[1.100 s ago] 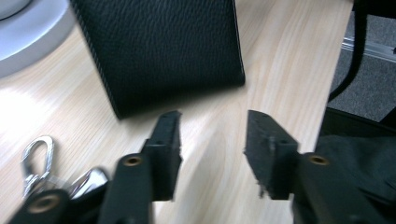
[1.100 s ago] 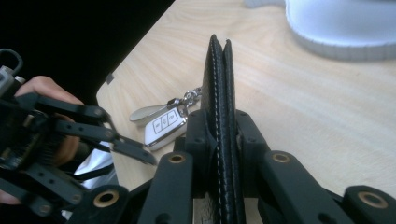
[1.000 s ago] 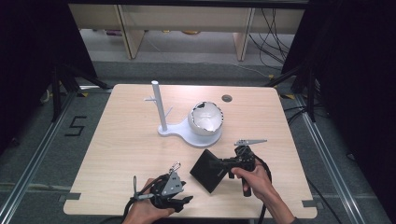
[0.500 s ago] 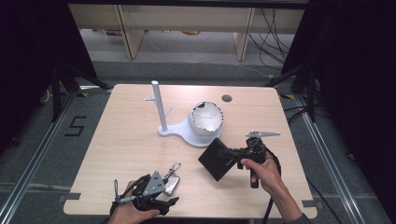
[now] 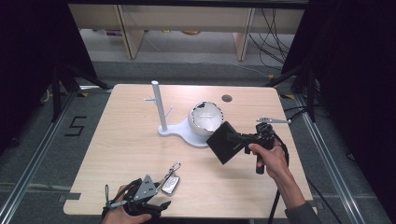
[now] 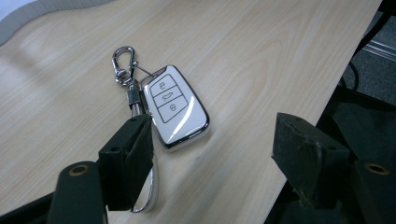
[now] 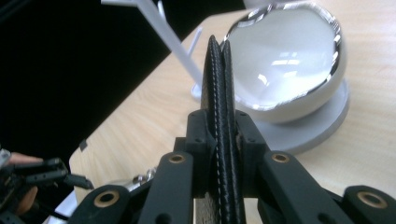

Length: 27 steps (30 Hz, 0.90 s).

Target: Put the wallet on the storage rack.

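A black leather wallet (image 5: 225, 143) hangs tilted above the table, just right of the white bowl (image 5: 205, 116). My right gripper (image 5: 241, 138) is shut on the wallet's right edge. In the right gripper view the wallet (image 7: 219, 93) stands edge-on between the jaws of that gripper (image 7: 219, 128), with the bowl (image 7: 289, 65) close behind. A white key fob (image 5: 170, 183) with a metal clip lies flat near the front edge. My left gripper (image 5: 159, 196) stands open just left of it. In the left gripper view the fob (image 6: 175, 107) lies ahead of the left gripper (image 6: 215, 140), near its left jaw, untouched.
The bowl sits on a white stand base (image 5: 180, 131) with a thin upright post (image 5: 158, 105) bearing small pegs. A dark round hole (image 5: 227, 98) marks the table's far right. The table's front edge (image 5: 210, 215) runs right by the left hand.
My right gripper has carried the wallet up and to the right, closer to the bowl. My left gripper has drawn back left toward the front edge, leaving the key fob on the table.
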Available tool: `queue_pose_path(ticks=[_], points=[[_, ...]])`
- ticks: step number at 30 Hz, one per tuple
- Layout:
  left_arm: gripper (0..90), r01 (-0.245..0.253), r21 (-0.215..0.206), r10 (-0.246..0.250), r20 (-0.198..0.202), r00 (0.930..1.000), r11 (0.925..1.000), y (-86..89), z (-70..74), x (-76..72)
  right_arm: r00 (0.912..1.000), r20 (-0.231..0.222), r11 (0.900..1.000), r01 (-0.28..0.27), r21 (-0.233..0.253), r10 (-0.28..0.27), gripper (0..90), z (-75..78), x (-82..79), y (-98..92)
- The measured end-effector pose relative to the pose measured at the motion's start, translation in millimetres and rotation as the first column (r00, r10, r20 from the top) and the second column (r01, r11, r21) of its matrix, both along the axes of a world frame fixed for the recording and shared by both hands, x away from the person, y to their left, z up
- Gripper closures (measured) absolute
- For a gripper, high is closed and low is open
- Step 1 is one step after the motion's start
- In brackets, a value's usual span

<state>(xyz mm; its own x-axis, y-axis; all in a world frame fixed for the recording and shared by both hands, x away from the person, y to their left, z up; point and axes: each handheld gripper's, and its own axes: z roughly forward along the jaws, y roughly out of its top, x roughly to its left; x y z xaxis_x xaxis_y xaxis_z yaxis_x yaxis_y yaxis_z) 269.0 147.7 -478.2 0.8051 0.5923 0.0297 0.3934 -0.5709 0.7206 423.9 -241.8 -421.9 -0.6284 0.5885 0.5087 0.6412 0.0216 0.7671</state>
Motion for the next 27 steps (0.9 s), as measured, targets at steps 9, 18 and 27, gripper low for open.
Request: queue_pose_path(ticks=[9,18,27], points=[[27.3,-0.031,-0.005,0.031,-0.024,0.9992,0.9995,6.1,-5.1,1.9,0.9974,0.012,0.997,0.071,0.020,-0.071,79.5,23.1,20.2,-7.3],[27.2,-0.034,0.005,0.034,-0.028,0.9990,0.9994,8.4,-7.4,4.1,0.9932,0.039,0.994,0.109,0.009,-0.109,79.5,28.7,45.1,-3.7],[26.8,-0.024,0.004,0.024,-0.042,0.9988,0.9997,7.0,-9.3,3.4,0.9865,0.002,0.986,0.164,0.010,-0.164,79.5,29.2,72.1,9.2]])
